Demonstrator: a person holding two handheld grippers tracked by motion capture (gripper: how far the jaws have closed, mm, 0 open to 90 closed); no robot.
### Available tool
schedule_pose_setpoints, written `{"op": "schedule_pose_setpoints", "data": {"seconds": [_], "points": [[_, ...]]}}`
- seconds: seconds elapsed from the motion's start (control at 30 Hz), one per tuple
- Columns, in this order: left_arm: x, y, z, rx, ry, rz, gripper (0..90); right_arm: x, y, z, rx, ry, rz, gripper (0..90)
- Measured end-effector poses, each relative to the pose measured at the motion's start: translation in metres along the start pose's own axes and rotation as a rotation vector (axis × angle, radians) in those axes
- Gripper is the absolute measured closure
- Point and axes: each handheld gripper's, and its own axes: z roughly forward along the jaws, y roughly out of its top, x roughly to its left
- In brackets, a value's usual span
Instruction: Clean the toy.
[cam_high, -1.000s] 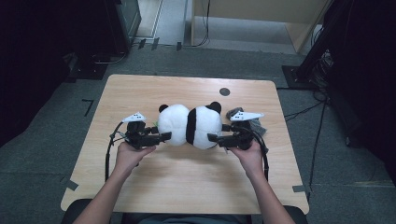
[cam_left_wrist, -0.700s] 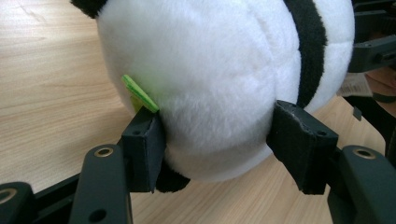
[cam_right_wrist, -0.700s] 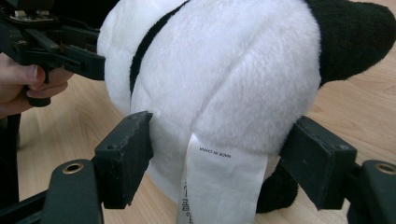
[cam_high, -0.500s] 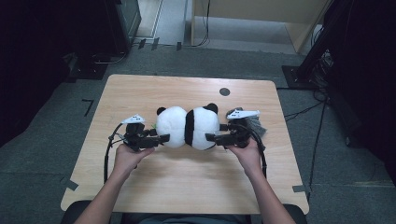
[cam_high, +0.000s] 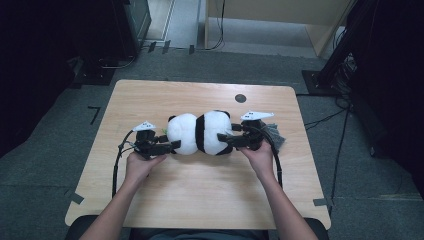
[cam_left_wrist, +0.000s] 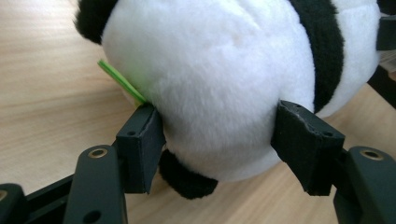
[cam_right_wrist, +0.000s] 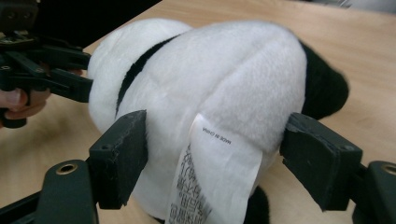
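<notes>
Two grippers flank the plush panda (cam_high: 199, 133), which lies across the middle of the wooden table (cam_high: 200, 200). On my left, the left gripper (cam_high: 172, 146) has its pads (cam_left_wrist: 140, 147) pressing into the white fur, jaws just easing wider. On my right, the right gripper (cam_high: 225, 138) straddles the other end, by the sewn-in label (cam_right_wrist: 217, 175), jaws opening, far pad clear of the fur.

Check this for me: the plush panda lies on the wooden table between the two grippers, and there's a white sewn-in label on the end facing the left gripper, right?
Not quite: the white label hangs on the end of the plush panda facing the right gripper, as the right gripper view shows. The end at the left gripper shows a green tag instead. The rest holds: it lies on the wooden table between them.
</notes>
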Motion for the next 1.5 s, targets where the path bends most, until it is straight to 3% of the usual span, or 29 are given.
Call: {"op": "schedule_pose_setpoints", "data": {"seconds": [0.13,0.2,0.33,0.47,0.57,0.67,0.8,0.93,1.1,1.13,1.23,1.37,1.5], "points": [[0.0,0.003,0.003,-0.014,0.01,0.03,33.5,0.0,0.001,0.0,-0.036,-0.043,-0.077,24.9],[0.0,0.004,0.002,-0.008,0.016,0.053,33.2,0.0,0.0,0.001,-0.041,-0.041,-0.09,25.1],[-0.002,0.015,0.002,0.042,0.035,0.105,33.2,0.004,0.001,0.0,-0.047,-0.066,-0.169,25.2],[-0.002,0.023,0.003,0.053,0.037,0.12,33.1,0.004,0.006,-0.003,-0.031,-0.079,-0.158,29.1],[0.0,0.025,0.004,0.047,0.044,0.135,32.5,0.004,0.008,-0.007,-0.044,-0.099,-0.176,28.3],[0.004,0.026,0.007,0.042,0.028,0.122,32.0,0.005,0.007,-0.003,-0.028,-0.104,-0.192,27.8],[0.005,0.023,0.008,0.033,0.024,0.114,31.5,0.0,0.005,0.008,-0.006,-0.042,-0.164,22.9],[0.001,0.02,0.011,0.026,0.029,0.147,30.4,-0.005,0.001,0.013,0.027,-0.049,-0.182,20.5],[0.0,0.019,0.012,-0.001,0.032,0.15,30.8,-0.013,0.0,0.014,0.027,-0.021,-0.121,20.9],[0.0,0.019,0.012,-0.002,0.034,0.152,31.0,-0.013,-0.001,0.014,0.021,-0.026,-0.107,21.6],[0.0,0.019,0.013,0.001,0.042,0.154,31.4,-0.007,-0.006,0.015,-0.012,-0.069,-0.131,22.8],[0.0,0.018,0.012,0.003,0.039,0.158,32.6,-0.005,-0.002,0.011,-0.013,-0.087,-0.115,24.3],[-0.003,0.018,0.01,0.003,0.06,0.185,33.8,-0.004,0.003,-0.004,-0.039,-0.111,-0.126,34.7]]}}
